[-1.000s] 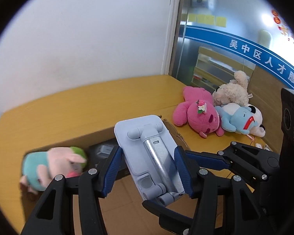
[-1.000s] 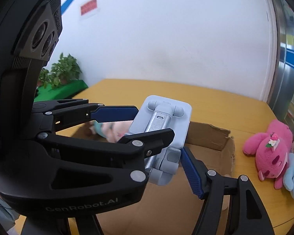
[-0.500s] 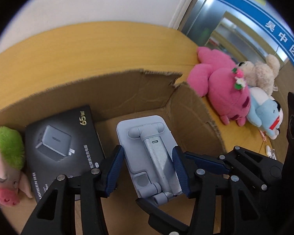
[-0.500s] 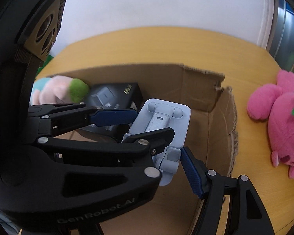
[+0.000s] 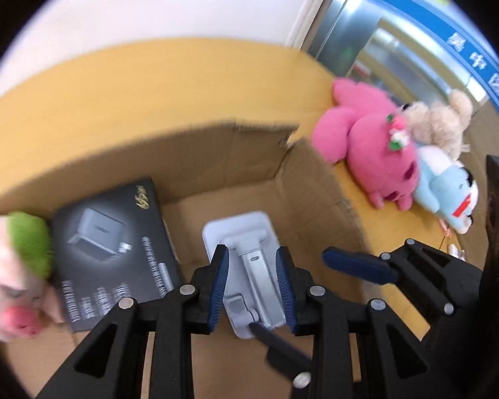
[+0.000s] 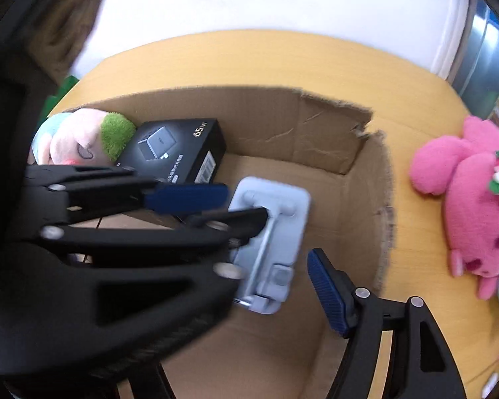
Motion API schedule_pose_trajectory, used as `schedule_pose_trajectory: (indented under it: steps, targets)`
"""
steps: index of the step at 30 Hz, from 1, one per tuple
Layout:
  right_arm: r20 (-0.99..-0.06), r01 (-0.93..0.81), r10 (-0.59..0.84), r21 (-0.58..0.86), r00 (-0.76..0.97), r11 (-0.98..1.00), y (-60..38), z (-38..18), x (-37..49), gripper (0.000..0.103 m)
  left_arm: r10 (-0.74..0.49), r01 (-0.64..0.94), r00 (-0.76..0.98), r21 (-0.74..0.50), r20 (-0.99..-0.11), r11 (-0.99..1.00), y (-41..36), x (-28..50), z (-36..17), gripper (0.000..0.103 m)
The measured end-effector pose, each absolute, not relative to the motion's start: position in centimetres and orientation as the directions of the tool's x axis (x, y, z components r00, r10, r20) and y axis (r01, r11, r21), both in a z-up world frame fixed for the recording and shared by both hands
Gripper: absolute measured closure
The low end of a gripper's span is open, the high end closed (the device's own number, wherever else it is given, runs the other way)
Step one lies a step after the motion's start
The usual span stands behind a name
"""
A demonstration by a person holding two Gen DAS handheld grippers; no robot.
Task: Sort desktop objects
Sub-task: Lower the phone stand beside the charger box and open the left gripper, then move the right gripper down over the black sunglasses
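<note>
Your left gripper (image 5: 252, 286) is narrow, jaws just been closing w/ the stand (image 5: 246, 266) between the pads; contact unclear from the blur. Stand sits low inside the box (image 6: 316, 126), just beside the black charger pkg (image 6: 179, 149). Pig plush (image 6: 80, 139) is in the box's left end. Your right gripper (image 6: 266, 249) is wide, pads apart from the stand. Pink plush (image 5: 376, 153) lies on the table (image 5: 149, 73), outside the box.
</note>
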State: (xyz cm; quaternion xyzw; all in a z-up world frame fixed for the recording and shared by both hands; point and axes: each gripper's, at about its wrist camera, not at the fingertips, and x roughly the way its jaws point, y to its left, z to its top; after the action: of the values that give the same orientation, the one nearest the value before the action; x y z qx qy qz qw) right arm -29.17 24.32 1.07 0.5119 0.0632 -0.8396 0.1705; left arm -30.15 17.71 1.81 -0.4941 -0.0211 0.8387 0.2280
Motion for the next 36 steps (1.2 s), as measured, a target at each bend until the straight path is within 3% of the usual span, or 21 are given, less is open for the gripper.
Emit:
schedule_pose_trajectory:
  steps: [3, 5, 7, 8, 11, 15, 20, 28, 36]
  targets:
    - [-0.839, 0.335, -0.210, 0.035, -0.503, -0.941, 24.9, 4.4, -26.7, 0.032, 0.385, -0.369, -0.518, -0.206, -0.764, -0.906, 16.3, -27.1, 6.3, 0.072]
    - [-0.787, 0.328, -0.207, 0.006, -0.581, -0.945, 25.4, 7.4, -23.8, 0.024, 0.380, -0.379, -0.611, -0.165, -0.695, -0.911, 14.7, -23.9, 9.8, 0.059]
    - [-0.718, 0.323, -0.216, -0.012, -0.661, -0.946, 25.9, 10.4, -20.3, 0.001, 0.365, -0.365, -0.714, -0.128, -0.597, -0.922, 12.5, -19.7, 13.0, 0.024]
    - [-0.686, 0.323, -0.224, -0.016, -0.692, -0.946, 25.9, 11.5, -18.3, 0.001, 0.355, -0.353, -0.758, -0.113, -0.547, -0.929, 11.6, -17.7, 14.2, 0.019]
    - [-0.617, 0.348, -0.263, -0.020, -0.742, -0.937, 24.7, 13.6, -13.6, 0.000, 0.310, -0.312, -0.852, -0.066, -0.421, -0.948, 8.9, -11.6, 16.2, 0.018]
    - [-0.601, 0.340, -0.261, -0.019, -0.756, -0.940, 23.6, 13.2, -8.3, 0.000, 0.255, -0.266, -0.885, -0.026, -0.389, -0.964, 7.0, -5.8, 16.2, 0.017]
    - [-0.574, 0.313, -0.273, 0.029, -0.772, -0.949, 22.7, 12.4, -3.0, 0.000, 0.178, -0.206, -0.909, 0.034, -0.376, -0.978, 6.1, -0.6, 14.7, 0.017]
    - [-0.540, 0.304, -0.235, -0.040, -0.808, -0.952, 21.2, 11.0, 1.5, 0.000, 0.133, -0.120, -0.907, -0.057, -0.401, -0.991, 3.9, 2.3, 11.1, 0.017]
    - [-0.525, 0.285, -0.258, 0.030, -0.811, -0.958, 21.6, 10.0, 2.8, 0.000, 0.047, -0.047, -0.927, -0.009, -0.373, -0.999, 3.4, 4.1, 9.2, 0.017]
